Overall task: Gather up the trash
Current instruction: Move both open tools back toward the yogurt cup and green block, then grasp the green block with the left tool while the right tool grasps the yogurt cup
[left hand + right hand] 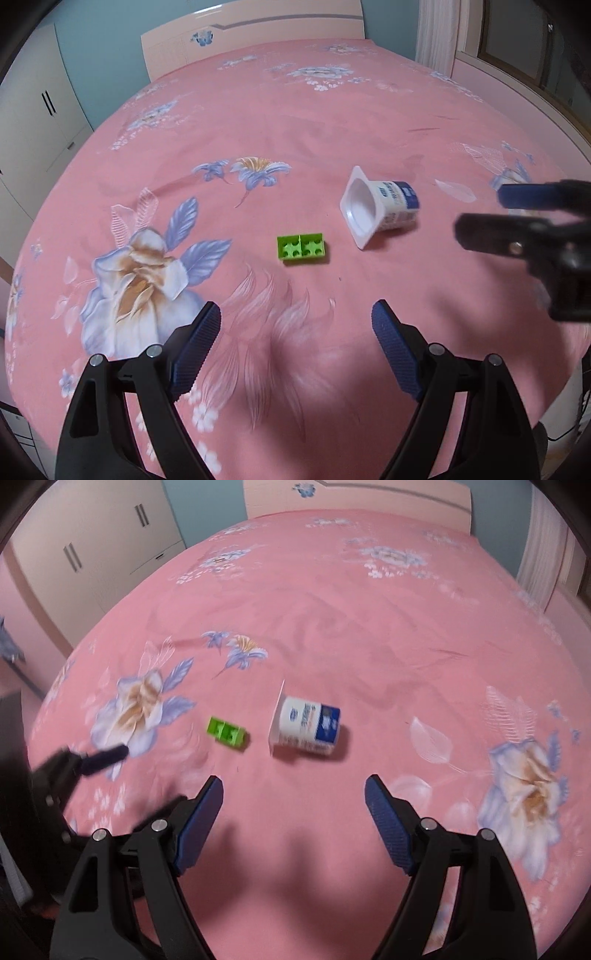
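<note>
**Nothing picked up yet**

So far both grippers are empty. The left gripper (295, 328) has its jaws wide apart over the bed, and so does the right gripper (293, 805). The yogurt cup (380, 206) lies tipped on its side, ahead of both grippers. A green toy brick (302, 249) sits just beside it, not touching. No trash bin shows. Both things rest on a pink flowered bedsheet (295, 110). Behind are a headboard (251, 33) and a pale wardrobe (40, 110).

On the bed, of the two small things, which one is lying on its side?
The white yogurt cup with the blue label: it is tipped over, its open mouth facing sideways. The green toy brick beside it lies flat with its hollow underside up.
</note>
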### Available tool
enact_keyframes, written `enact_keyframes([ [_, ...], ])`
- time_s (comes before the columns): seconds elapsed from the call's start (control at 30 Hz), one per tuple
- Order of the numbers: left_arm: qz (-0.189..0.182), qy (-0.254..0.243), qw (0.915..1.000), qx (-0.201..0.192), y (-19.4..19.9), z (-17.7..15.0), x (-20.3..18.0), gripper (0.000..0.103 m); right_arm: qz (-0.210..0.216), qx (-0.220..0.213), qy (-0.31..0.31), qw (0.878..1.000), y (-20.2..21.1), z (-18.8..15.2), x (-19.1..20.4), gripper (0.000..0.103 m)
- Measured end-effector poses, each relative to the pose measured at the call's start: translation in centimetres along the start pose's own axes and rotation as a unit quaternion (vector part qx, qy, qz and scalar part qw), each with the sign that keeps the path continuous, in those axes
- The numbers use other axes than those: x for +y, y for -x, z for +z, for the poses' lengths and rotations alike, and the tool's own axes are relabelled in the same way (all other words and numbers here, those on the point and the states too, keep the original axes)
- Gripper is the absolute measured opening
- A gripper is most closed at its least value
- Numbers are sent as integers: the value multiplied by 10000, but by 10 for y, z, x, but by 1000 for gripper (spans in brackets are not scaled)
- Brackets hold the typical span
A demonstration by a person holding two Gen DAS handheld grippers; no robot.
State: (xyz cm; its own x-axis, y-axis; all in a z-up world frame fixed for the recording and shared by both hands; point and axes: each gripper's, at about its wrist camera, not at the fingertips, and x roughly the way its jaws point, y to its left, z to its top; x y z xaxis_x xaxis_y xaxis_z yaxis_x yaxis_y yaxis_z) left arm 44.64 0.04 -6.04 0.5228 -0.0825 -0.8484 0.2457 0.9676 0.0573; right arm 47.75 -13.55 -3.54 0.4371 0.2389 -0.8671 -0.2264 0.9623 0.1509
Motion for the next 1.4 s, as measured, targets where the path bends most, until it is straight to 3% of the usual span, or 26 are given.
enact_keyframes([
  [0.33, -132, 159, 9997, 91, -51, 29, 7, 86, -158, 315, -355, 9987, -70, 47, -6, 78],
  [0.63, -91, 317, 9989, 328, -101, 38, 13, 86, -302, 800, -524, 9950, -132, 58, -19, 78],
  [0.73, -30, 341, 9989, 335, -112, 39, 10, 81, -370, 839, -466, 9947, -144, 55, -20, 78],
  [0.8, -40, 323, 9992, 244, -112, 40, 7, 74, -432, 779, -374, 9953, -146, 53, -18, 78],
  [0.9, -77, 346, 9992, 172, -114, 40, 3, 60, -601, 696, -241, 9955, -146, 49, -16, 65],
  [1.0, -146, 377, 9991, 110, -113, 38, 1, 45, -555, 673, -128, 9961, -142, 43, -16, 64],
  [1.23, -153, 416, 9989, 167, -102, 34, -1, 45, -540, 589, -72, 9968, -118, 30, -26, 63],
  [1.4, 153, 183, 9995, 184, -80, 24, -9, 45, -665, 407, -27, 9970, -80, 19, -31, 63],
])
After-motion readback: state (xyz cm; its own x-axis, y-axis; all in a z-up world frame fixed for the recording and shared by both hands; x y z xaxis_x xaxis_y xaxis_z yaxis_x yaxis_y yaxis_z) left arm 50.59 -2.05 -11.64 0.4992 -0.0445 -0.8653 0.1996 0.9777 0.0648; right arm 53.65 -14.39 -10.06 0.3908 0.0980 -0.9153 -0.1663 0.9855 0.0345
